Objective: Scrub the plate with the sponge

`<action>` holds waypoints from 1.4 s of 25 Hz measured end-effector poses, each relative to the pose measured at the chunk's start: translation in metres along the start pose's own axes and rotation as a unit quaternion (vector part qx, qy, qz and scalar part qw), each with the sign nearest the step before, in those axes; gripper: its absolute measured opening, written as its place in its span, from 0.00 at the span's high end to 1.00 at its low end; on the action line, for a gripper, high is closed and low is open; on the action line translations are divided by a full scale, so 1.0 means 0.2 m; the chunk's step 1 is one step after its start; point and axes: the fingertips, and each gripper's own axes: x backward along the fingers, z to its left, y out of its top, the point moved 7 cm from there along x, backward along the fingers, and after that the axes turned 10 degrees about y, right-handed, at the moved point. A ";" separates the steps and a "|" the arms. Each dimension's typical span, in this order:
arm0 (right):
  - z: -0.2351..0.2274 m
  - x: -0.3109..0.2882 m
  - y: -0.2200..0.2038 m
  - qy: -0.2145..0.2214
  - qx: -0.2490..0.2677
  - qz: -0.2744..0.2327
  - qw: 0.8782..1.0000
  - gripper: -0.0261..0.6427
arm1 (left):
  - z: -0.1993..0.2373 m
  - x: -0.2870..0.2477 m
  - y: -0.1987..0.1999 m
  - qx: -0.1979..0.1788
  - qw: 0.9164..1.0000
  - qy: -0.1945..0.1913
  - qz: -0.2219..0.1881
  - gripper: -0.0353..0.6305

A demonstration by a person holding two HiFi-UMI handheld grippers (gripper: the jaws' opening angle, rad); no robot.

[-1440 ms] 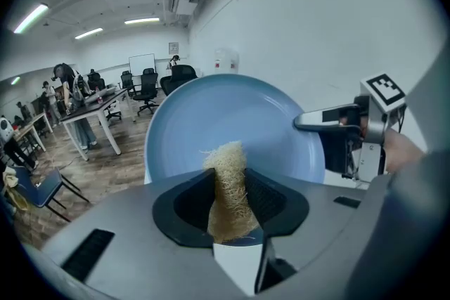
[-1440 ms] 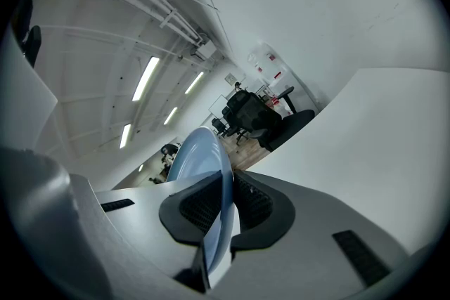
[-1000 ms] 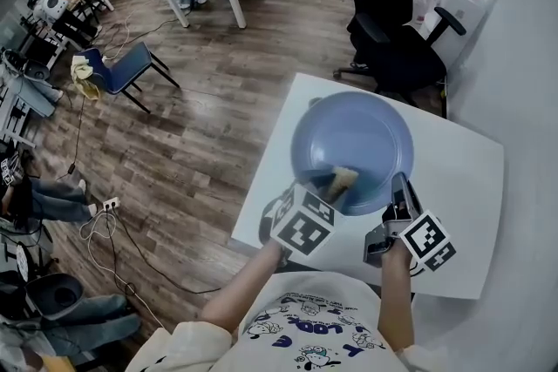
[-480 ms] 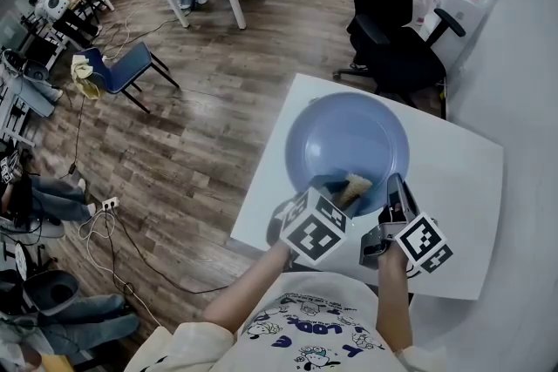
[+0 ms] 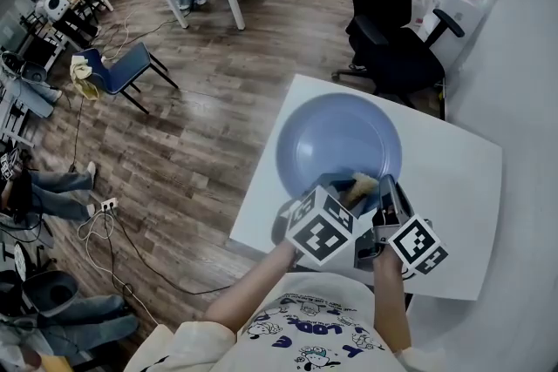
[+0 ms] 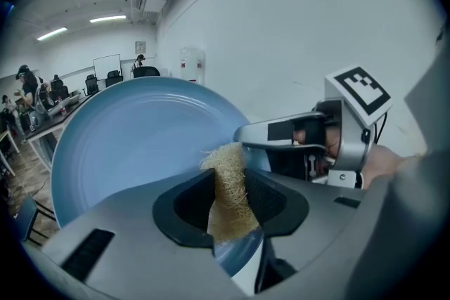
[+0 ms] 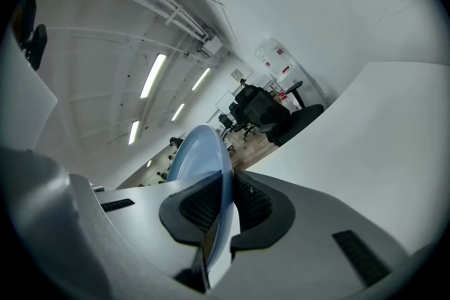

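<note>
Blue plate (image 5: 336, 144) fills the centre of the head view. It seems lifted and tilted over the white worktop (image 5: 458, 179), its near rim clamped edge-on between the jaws of the right tool (image 7: 223, 211). The left tool (image 6: 228, 204) is closed on a tan fibrous sponge (image 6: 223, 165), which rests against the plate's lower right face, just beside the right tool. Scrubbing looks under way. How much of the face is covered I cannot tell, as no dirt shows. The plate holds nothing else: no food, water or foam.

The left claw (image 6: 229, 201) grips a tan sponge (image 6: 225, 171) before the blue plate (image 6: 126, 144).
</note>
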 end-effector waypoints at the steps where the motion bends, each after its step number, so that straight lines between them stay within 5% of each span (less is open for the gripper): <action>1: 0.00 0.00 0.00 0.002 0.000 0.001 1.000 0.91 | 0.00 0.00 0.00 0.002 1.000 0.001 -0.002 0.74; 9: 0.03 -0.01 0.00 0.015 0.003 0.007 1.000 0.91 | 0.04 0.03 0.02 0.034 0.999 0.007 -0.017 0.74; 35: 0.11 -0.06 -0.11 0.046 0.015 0.057 0.997 0.91 | 0.26 0.03 0.19 0.048 0.994 0.079 -0.051 0.74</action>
